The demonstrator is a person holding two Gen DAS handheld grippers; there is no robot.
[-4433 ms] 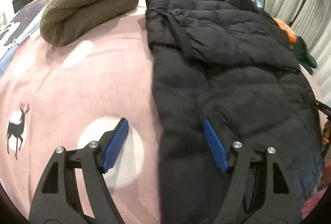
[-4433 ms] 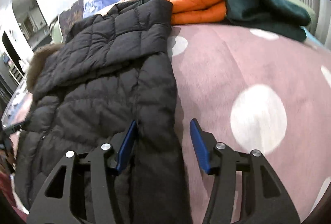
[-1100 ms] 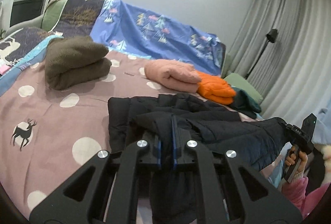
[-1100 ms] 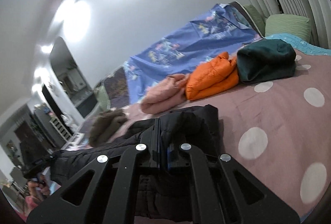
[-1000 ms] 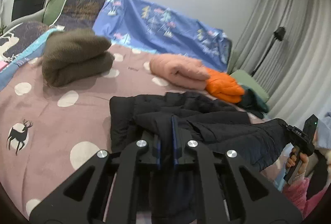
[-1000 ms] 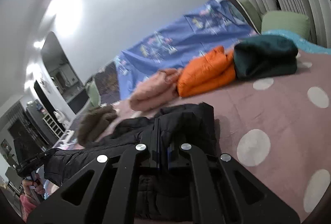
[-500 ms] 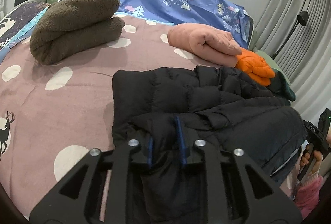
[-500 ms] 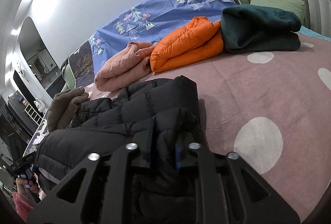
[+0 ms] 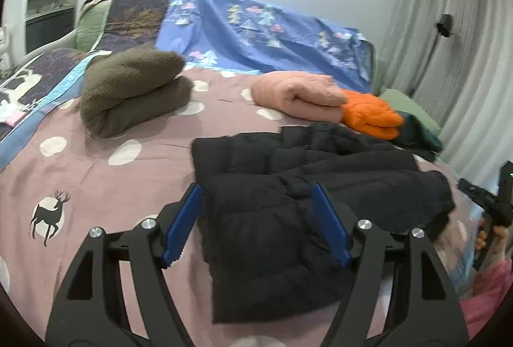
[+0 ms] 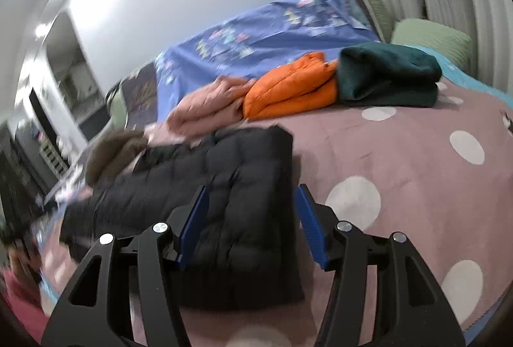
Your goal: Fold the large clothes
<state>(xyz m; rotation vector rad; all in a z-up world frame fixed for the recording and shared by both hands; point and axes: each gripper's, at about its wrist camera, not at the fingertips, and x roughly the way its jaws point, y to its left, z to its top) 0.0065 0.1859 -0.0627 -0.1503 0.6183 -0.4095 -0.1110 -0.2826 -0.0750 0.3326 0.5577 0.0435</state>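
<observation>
A black puffer jacket (image 9: 307, 186) lies folded over on the pink dotted bedspread (image 9: 96, 174). My left gripper (image 9: 256, 218) is open and empty, its blue pads on either side of the jacket's near left corner, just above it. In the right wrist view the same jacket (image 10: 224, 186) lies folded. My right gripper (image 10: 251, 222) is open and empty over its near right edge. The other hand-held gripper (image 9: 490, 202) shows at the right border of the left wrist view.
Folded clothes lie at the back of the bed: a brown fleece (image 9: 131, 90), a pink jacket (image 9: 298, 94), an orange jacket (image 10: 291, 84) and a dark green one (image 10: 388, 74). A blue patterned sheet (image 9: 256, 26) covers the headboard. Curtains (image 9: 465, 58) hang on the right.
Both grippers were shut on the jacket's hem and carried it forward over the jacket. They have now opened and let it go, and the jacket lies folded.
</observation>
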